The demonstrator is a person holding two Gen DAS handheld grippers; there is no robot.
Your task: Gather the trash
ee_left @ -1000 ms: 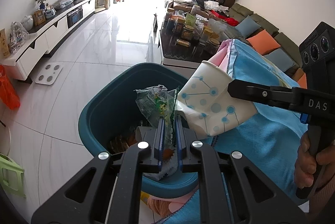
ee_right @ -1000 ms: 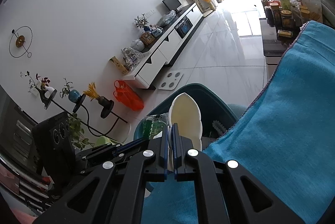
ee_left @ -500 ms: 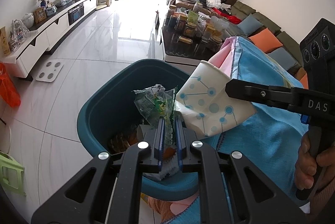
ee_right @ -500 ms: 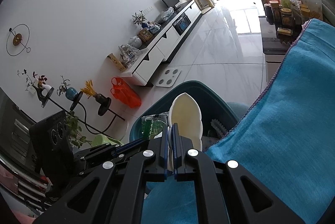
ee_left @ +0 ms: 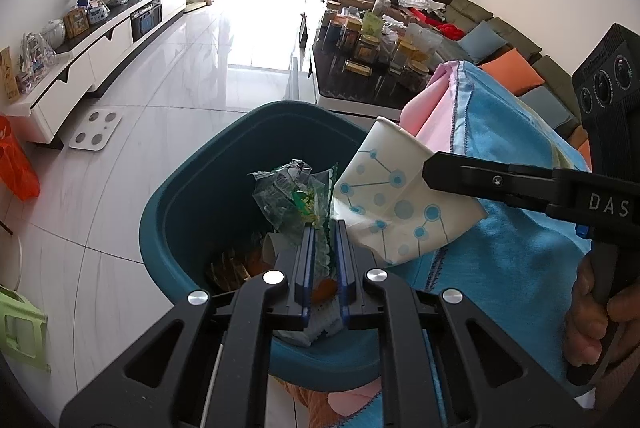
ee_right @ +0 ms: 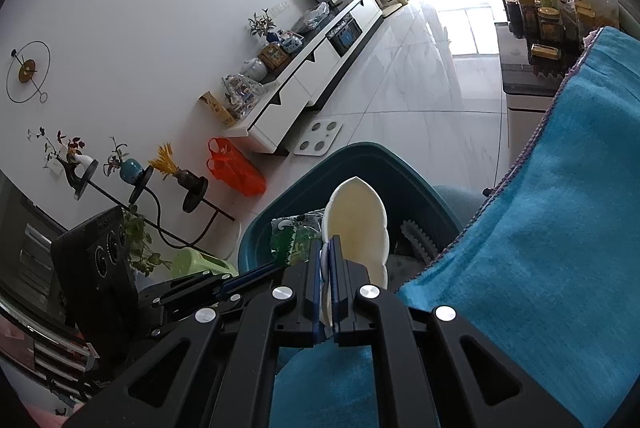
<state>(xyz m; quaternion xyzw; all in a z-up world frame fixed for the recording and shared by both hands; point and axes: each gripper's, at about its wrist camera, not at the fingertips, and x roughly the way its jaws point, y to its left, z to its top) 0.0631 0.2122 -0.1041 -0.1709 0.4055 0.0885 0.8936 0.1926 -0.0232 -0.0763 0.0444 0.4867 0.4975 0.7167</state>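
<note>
A teal trash bin (ee_left: 192, 196) stands on the floor beside a blue cloth (ee_left: 508, 268). My left gripper (ee_left: 324, 228) is shut on a crumpled green plastic wrapper (ee_left: 292, 196) held over the bin's opening. My right gripper (ee_right: 329, 248) is shut on a flattened white paper cup (ee_right: 356, 224) with blue dots, held over the bin's near rim (ee_right: 280, 212). In the left wrist view the cup (ee_left: 400, 204) hangs just right of the wrapper, pinched by the right gripper's fingers (ee_left: 480, 178). Brown scraps lie at the bin's bottom.
A dark coffee table (ee_left: 360, 84) crowded with jars stands beyond the bin. A white TV cabinet (ee_left: 100, 60) runs along the left wall, with a white scale (ee_left: 95, 129) and an orange bag (ee_left: 18, 164) on the floor. A sofa (ee_left: 504, 40) with cushions is at the right.
</note>
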